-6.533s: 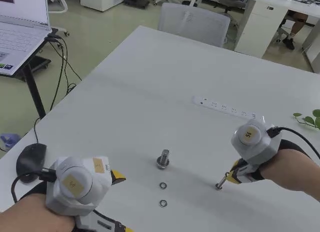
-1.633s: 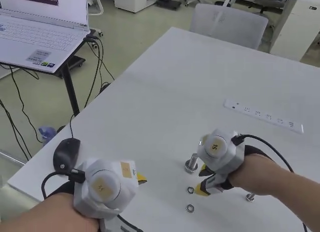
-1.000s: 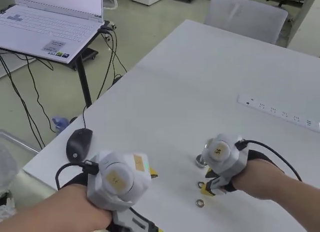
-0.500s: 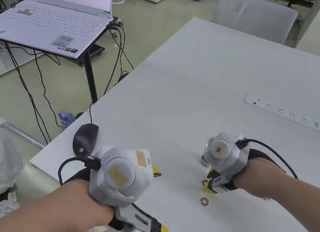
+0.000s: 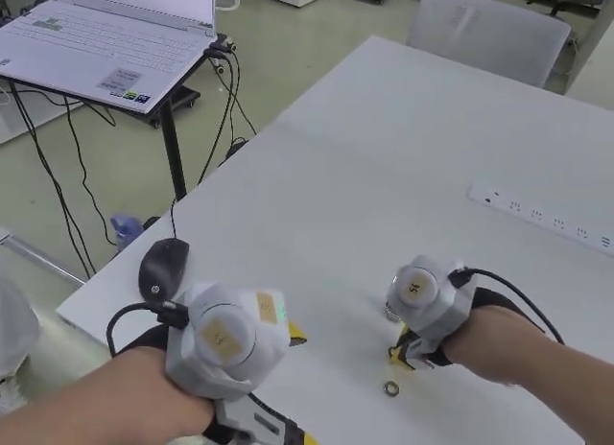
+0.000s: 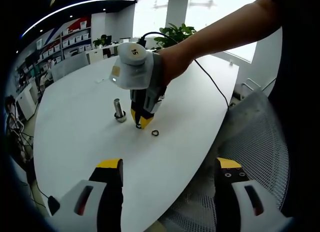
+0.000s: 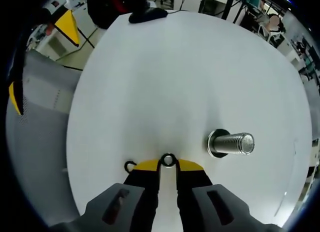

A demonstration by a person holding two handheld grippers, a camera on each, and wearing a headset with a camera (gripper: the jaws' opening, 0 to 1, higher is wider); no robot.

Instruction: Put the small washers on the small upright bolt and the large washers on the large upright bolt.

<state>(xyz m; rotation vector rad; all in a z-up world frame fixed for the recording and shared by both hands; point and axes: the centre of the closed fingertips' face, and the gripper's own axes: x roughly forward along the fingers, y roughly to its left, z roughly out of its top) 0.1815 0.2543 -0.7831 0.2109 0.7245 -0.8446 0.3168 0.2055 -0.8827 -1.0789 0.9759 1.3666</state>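
The right gripper (image 7: 168, 168) has its jaws drawn in to a narrow slit. Their yellow tips pinch a washer (image 7: 168, 155) that lies flat on the white table (image 7: 150, 82), caught by its outer edge at the very ends of the jaws. Just beside one tip lies a second washer (image 7: 130, 166), apart from the first but close to the jaw. A little further out stands the large bolt (image 7: 231, 143), upright on a broad foot, near the gripper and clear of it. The left gripper (image 6: 167, 167) hangs near the table's edge with its jaws spread wide and nothing between them, looking across at the right gripper bent over the washers. A mouse (image 5: 163, 269) lies well apart from all this. The hold looks to me the weak point: a thin ring taken edge-on by the tips can flip or squirt out as it leaves the table, and then roll. The jaw could also nudge the neighbouring washer. Whether this washer is small or large I cannot tell, so it may end on the wrong bolt. Lowered tilted or off-centre, it would catch on the bolt's top rather than slide down.
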